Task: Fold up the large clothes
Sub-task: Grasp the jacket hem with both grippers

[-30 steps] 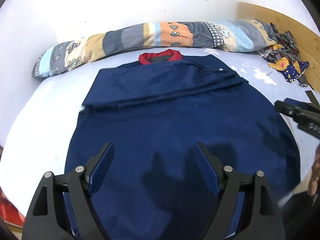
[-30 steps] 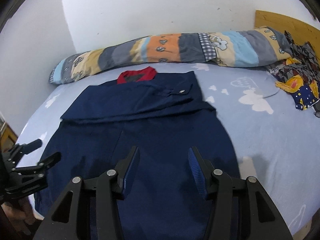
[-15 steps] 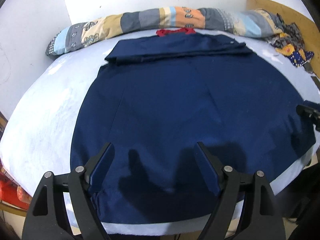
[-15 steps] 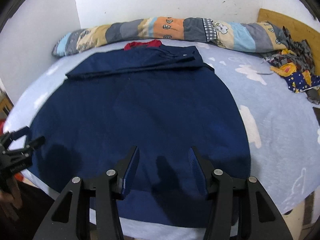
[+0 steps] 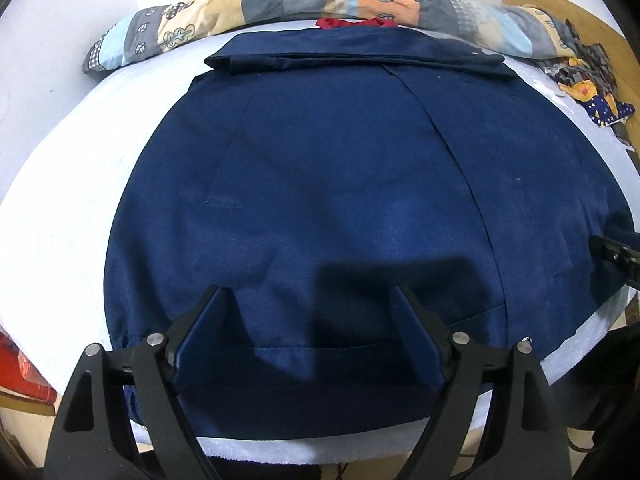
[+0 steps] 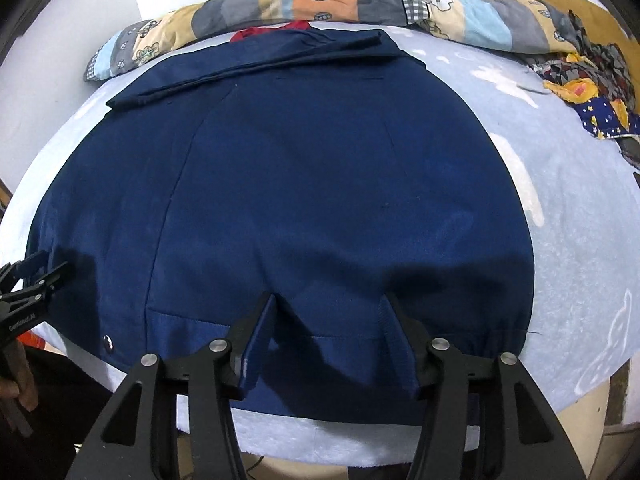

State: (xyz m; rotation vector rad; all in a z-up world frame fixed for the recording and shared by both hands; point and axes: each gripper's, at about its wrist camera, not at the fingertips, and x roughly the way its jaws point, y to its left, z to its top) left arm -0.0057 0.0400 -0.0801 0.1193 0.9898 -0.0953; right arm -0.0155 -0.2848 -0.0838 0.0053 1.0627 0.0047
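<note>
Left wrist view: jacket point(image 5: 340, 200) lay flat on bed point(image 5: 60, 240), sleeves folded across top; hem fold remained. Left hand-held gripper point(image 5: 308, 336) and right hand-held gripper point(image 6: 328, 332) had just been opening, jaws spread over lower-frame hem, grasping nothing.

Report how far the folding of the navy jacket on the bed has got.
Done: the navy jacket lies flat on the bed, its sleeves folded across the top below the red collar. In hand: left gripper and right gripper, both open with the right's jaws just widening, are at the bottom hem, gripping nothing. Left: folding the hem up toward the collar.
</note>
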